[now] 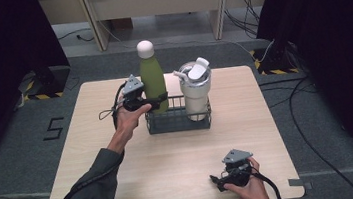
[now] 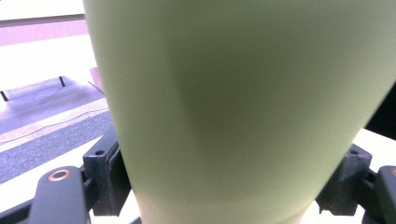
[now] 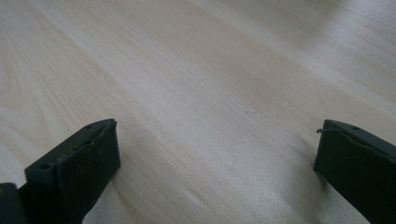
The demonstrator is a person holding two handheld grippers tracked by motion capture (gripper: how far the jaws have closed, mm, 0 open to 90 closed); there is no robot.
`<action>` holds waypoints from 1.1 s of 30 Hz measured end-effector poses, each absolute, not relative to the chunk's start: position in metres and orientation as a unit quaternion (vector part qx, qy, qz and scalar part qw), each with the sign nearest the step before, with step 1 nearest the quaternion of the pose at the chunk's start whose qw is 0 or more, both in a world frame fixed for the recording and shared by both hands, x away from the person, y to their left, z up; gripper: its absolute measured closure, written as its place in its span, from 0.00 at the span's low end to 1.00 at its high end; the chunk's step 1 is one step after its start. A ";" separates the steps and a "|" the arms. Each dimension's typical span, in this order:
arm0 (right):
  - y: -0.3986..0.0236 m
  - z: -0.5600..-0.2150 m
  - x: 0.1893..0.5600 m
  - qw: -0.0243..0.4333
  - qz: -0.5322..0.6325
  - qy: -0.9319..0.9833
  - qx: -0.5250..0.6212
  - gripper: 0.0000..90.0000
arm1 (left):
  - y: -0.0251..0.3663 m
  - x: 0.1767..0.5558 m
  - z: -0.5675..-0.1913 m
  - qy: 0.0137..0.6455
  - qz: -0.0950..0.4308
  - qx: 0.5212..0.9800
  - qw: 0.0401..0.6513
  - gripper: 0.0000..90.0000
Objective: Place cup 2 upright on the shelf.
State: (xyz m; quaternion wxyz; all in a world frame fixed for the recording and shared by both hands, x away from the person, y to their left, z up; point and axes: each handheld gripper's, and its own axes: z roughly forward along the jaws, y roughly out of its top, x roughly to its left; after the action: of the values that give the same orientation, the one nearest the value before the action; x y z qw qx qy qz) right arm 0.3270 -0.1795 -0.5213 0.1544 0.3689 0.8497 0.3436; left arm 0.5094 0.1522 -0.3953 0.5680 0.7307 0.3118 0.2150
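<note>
Wood table [image 1: 171, 155]: left gripper [image 1: 157, 100] clamped on green bottle [image 1: 153, 82] in wire basket [image 1: 179, 122], white tumbler [image 1: 196, 94] adjacent; right gripper [image 1: 219, 180] jaws apart.

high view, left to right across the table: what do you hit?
left gripper clamped on the green bottle → white tumbler, sharing the wire basket with the bottle → right gripper, jaws open, near the table's front edge.

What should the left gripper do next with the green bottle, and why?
Probably ease it straight down. The left gripper is shut on the green bottle, which stands upright at the wire basket beside the white tumbler; whether it has bottomed out is unclear.
</note>
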 end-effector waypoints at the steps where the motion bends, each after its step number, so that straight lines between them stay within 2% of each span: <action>1: -0.180 -0.521 0.327 0.154 0.344 0.850 0.369 0.00 | 0.152 0.510 -0.397 0.312 0.215 0.730 0.569 0.23; 33: -0.179 -0.521 0.327 0.154 0.345 0.850 0.368 0.00 | 0.143 0.519 -0.438 0.323 0.208 0.741 0.550 0.23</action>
State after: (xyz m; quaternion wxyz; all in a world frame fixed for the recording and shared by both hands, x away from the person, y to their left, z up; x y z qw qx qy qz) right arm 0.3269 -0.1794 -0.5214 0.1538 0.3679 0.8498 0.3447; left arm 0.5186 0.1434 -0.4383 0.5501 0.7415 0.3228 0.2084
